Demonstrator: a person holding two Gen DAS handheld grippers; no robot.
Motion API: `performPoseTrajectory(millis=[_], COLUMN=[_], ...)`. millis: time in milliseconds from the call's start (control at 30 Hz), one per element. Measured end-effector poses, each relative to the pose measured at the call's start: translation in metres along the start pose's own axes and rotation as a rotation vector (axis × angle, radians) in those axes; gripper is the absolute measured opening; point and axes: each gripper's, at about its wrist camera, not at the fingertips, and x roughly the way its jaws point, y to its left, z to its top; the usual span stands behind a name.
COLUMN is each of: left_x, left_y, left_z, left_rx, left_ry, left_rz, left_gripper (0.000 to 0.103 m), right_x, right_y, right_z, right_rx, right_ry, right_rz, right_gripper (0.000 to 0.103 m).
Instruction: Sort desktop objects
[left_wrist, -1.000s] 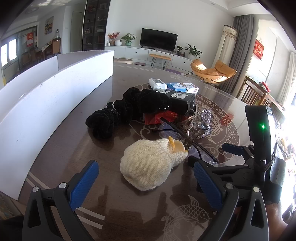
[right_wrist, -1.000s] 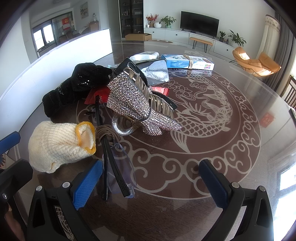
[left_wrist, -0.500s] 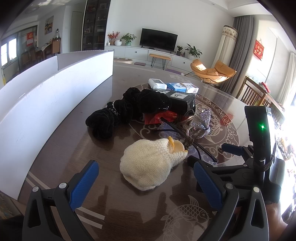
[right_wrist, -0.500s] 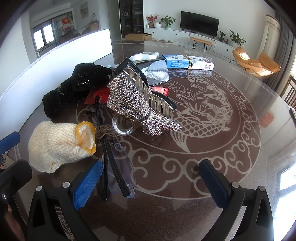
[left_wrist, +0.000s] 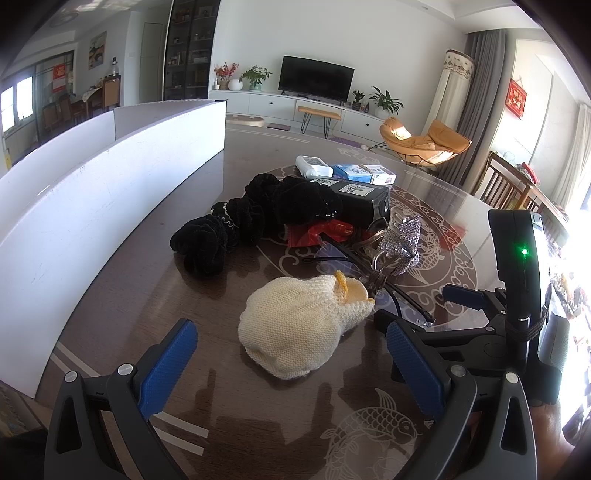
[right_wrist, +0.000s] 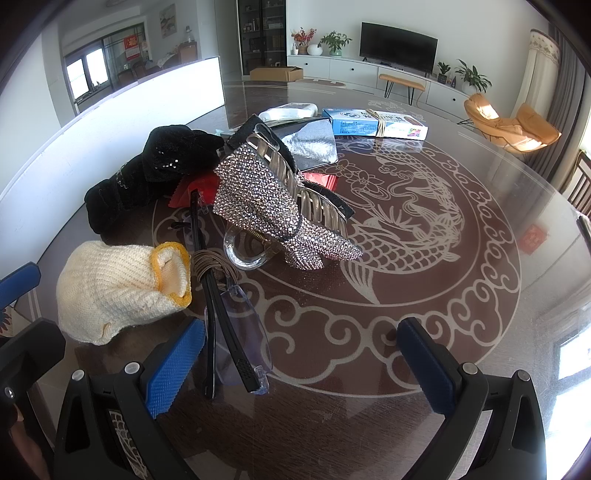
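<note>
Cream knitted glove (left_wrist: 295, 325), yellow-edged cuff, lies crumpled

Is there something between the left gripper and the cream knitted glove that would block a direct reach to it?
Nothing visible does. The left gripper is open, and only bare table lies between its fingers and the cream knitted glove. The eyeglasses lie beside the glove's yellow cuff, on its far side from this gripper.

Daylight floods in from the right edge of both frames, blown out to white there. The glass table top (right_wrist: 498, 206) carries pale glare toward the upper right. Soft shadows fall toward the lower left. Fisheye curvature bends the edges; corners vignette black. Focus is sharp.
</note>
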Motion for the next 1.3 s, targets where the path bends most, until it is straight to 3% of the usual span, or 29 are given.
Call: performPoseTrajectory(millis=[333,600,833,967,1133,1300], left_x=[0.000,-0.005,0.006,0.020,0.042,0.065], left_y=[0.004,0.045,0.064,0.055,0.026,-0.001], left_z=[0.000,0.004,0.002,0.014,0.026,0.032], left_rx=[-0.020,-0.214,-0.320,-0.249,-0.054,0.141], left_ry=[0.003,-0.024,0.020,0.067,0.174,0.246], left_rz=[0.022,0.068,0.073,0.056,-0.072,-0.086], left_gripper=[0.103,0.103,0.103,0.103,0.103,0.103], right_x=[0.000,0.000,0.000,0.000,-0.006,-0.018], right_y=[0.000,0.002,0.001,0.001,0.000,-0.016], right_z=[0.000,0.000,-0.001,-0.001,-0.005,-0.022], right_rx=[0.001,0.000,0.001,0.000,-0.047,-0.066], right_ry=[0.000,0.000,0.000,0.001,0.021,0.070], right_rz=[0.000,0.000,0.000,0.000,0.032,0.046], right_gripper=[0.103,0.103,0.103,0.103,0.103,0.103])
